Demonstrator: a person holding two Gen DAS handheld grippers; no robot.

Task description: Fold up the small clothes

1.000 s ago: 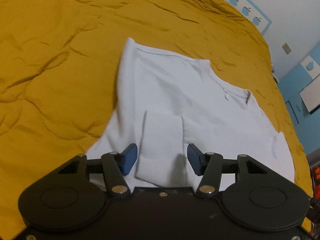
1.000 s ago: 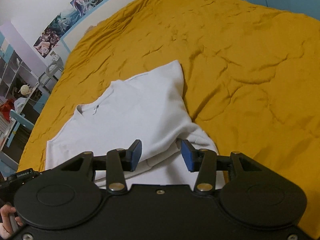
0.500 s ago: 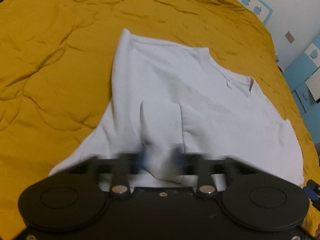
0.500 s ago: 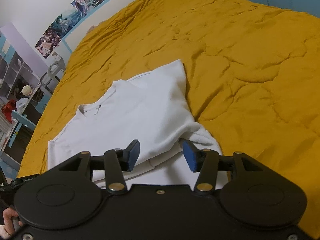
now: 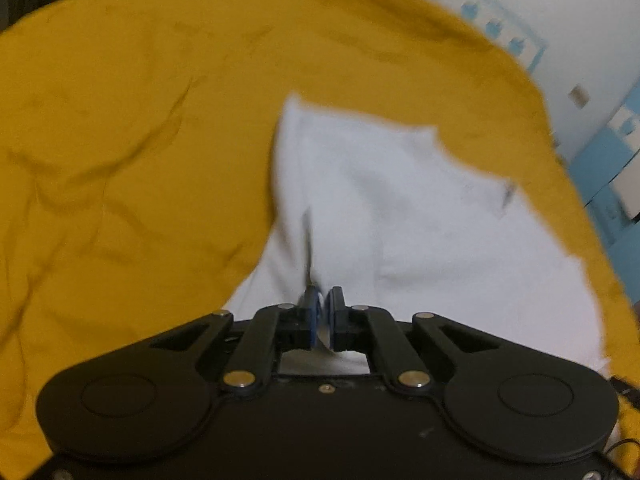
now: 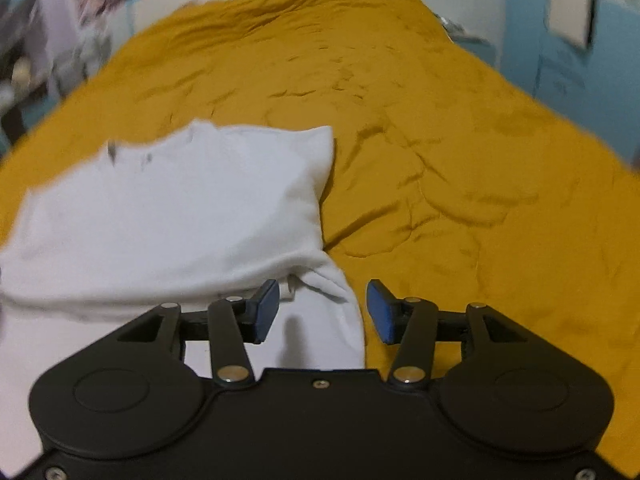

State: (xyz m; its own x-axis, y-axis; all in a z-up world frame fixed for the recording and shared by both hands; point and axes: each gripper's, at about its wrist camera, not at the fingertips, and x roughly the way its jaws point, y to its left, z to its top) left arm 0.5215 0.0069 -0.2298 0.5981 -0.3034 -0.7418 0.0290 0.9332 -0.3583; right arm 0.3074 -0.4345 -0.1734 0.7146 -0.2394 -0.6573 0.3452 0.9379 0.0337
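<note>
White shirt (image 5: 400,216) lies on mustard quilt (image 5: 140,160).

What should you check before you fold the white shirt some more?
1. Left gripper shut on the shirt: ok, a fold of cloth is pinched between its pads.
2. Right gripper holding cloth: not ok, its jaws are open, a sleeve end lies between them untouched.
3. Shirt lying flat: not ok, the right side is bunched.
4. Blanket free for folding: ok.
5. Collar straight: cannot tell, blurred.
</note>
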